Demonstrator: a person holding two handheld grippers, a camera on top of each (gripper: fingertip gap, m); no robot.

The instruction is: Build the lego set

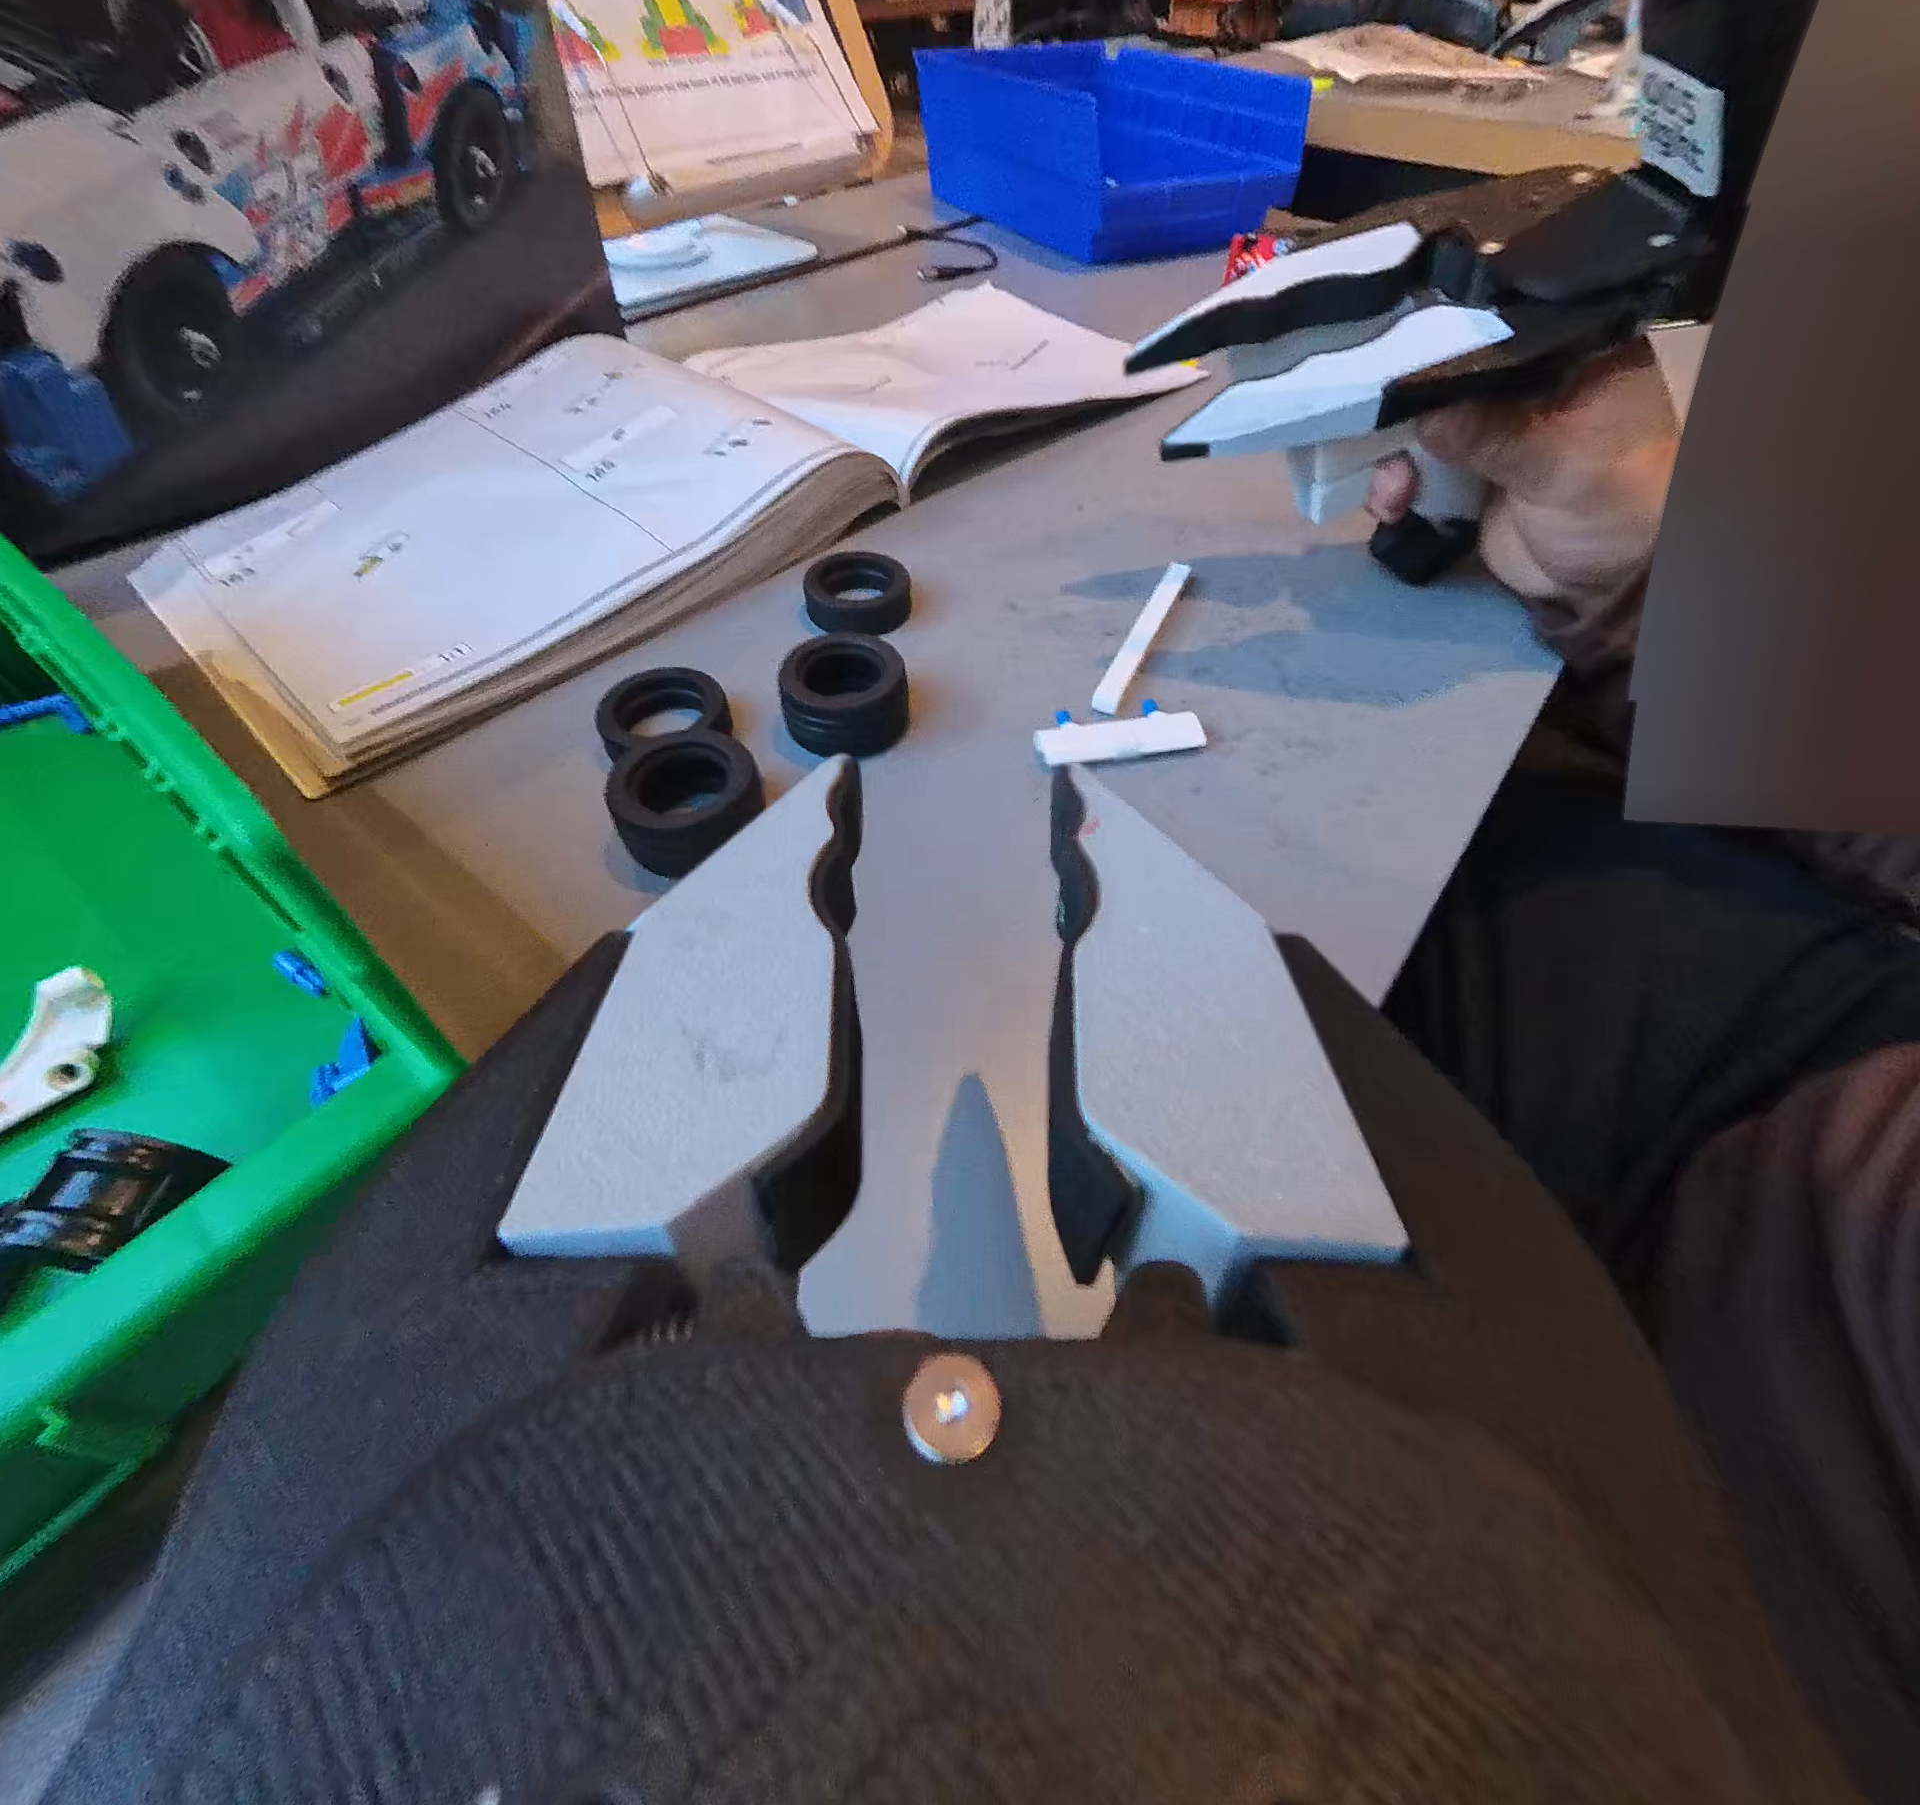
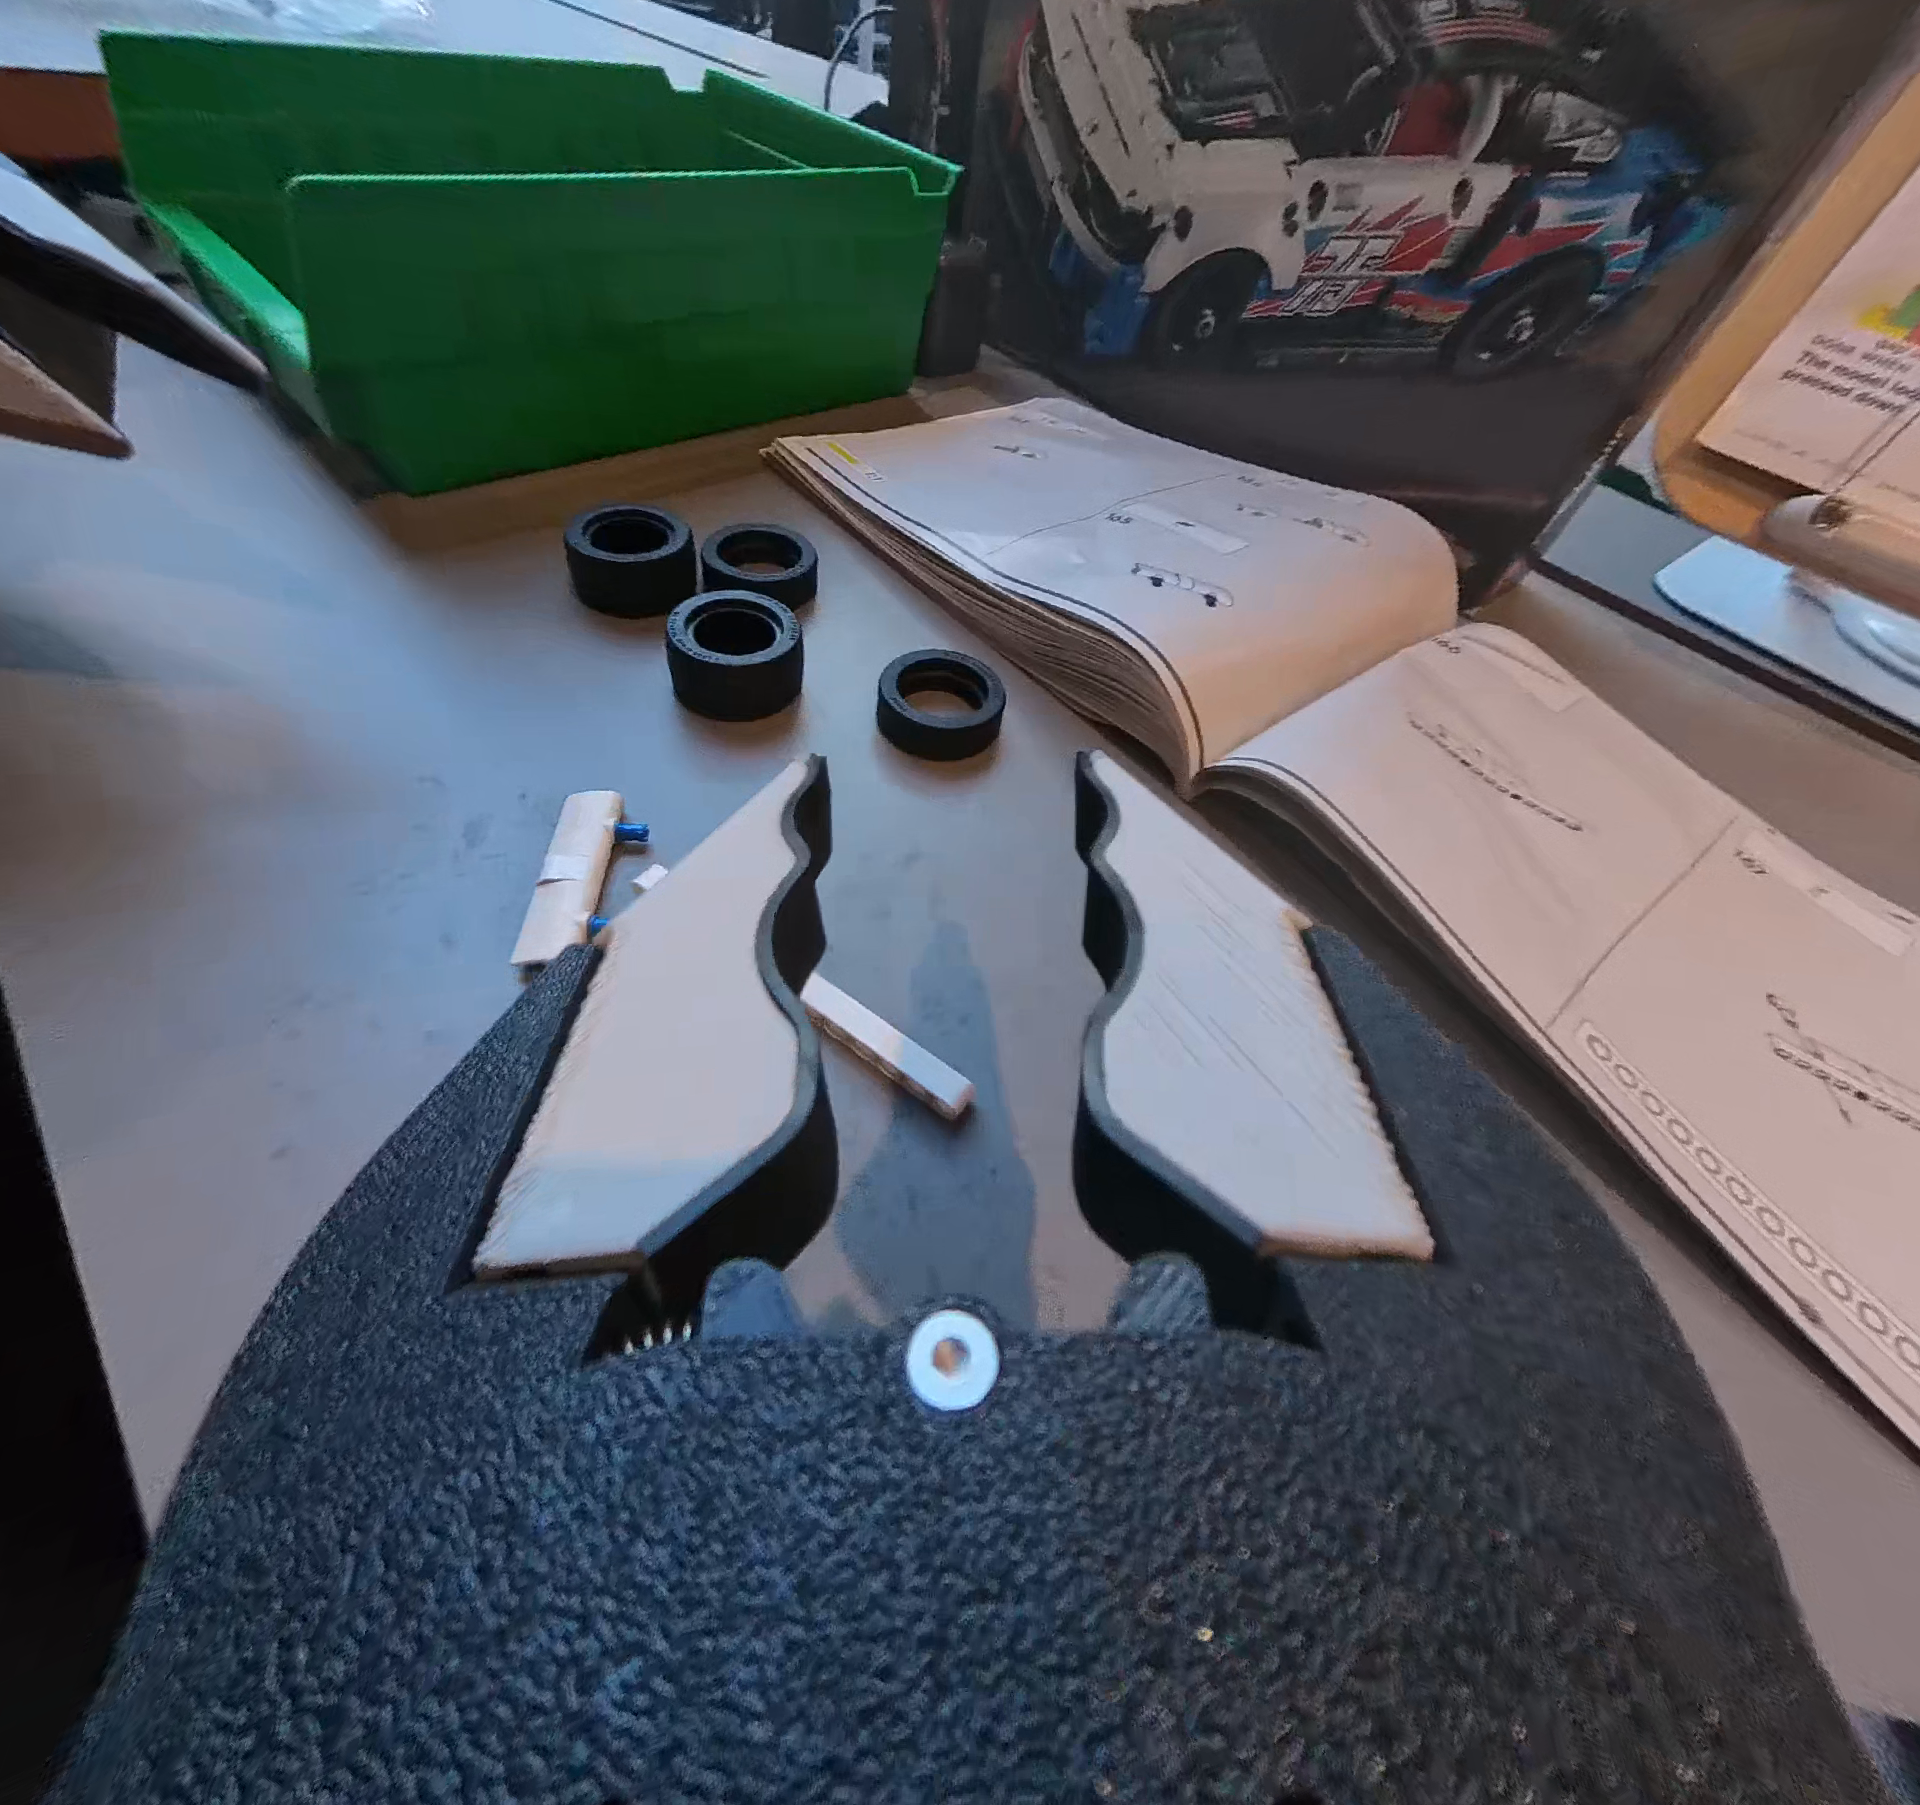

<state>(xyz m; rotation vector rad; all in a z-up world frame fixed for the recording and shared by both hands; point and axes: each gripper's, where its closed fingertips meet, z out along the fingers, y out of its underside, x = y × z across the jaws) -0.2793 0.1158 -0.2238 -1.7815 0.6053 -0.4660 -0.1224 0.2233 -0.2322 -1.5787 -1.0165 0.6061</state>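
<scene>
Several black tyres [image 1: 842, 693] lie on the grey table, just ahead and left of my left gripper [image 1: 956, 779], which is open and empty. A short white beam with two blue pins [image 1: 1120, 739] lies just past its right fingertip, and a long thin white beam [image 1: 1141, 635] lies beyond that. My right gripper [image 2: 953, 768] is open and empty, low over the table. The thin white beam [image 2: 894, 1054] lies between its fingers, partly hidden under the left one. The pinned beam [image 2: 571, 872] lies to its left and the tyres [image 2: 735, 654] ahead. The right gripper also shows in the left wrist view [image 1: 1153, 405], hand-held at the right.
An open instruction book [image 1: 520, 529] lies behind the tyres and also shows in the right wrist view [image 2: 1143, 560]. A green bin [image 1: 208, 924] with loose parts stands at the left. The set's box [image 2: 1403, 145] stands behind the book. A blue bin [image 1: 1112, 145] sits farther back. Spacing between my two grippers at the tips: around 20 cm.
</scene>
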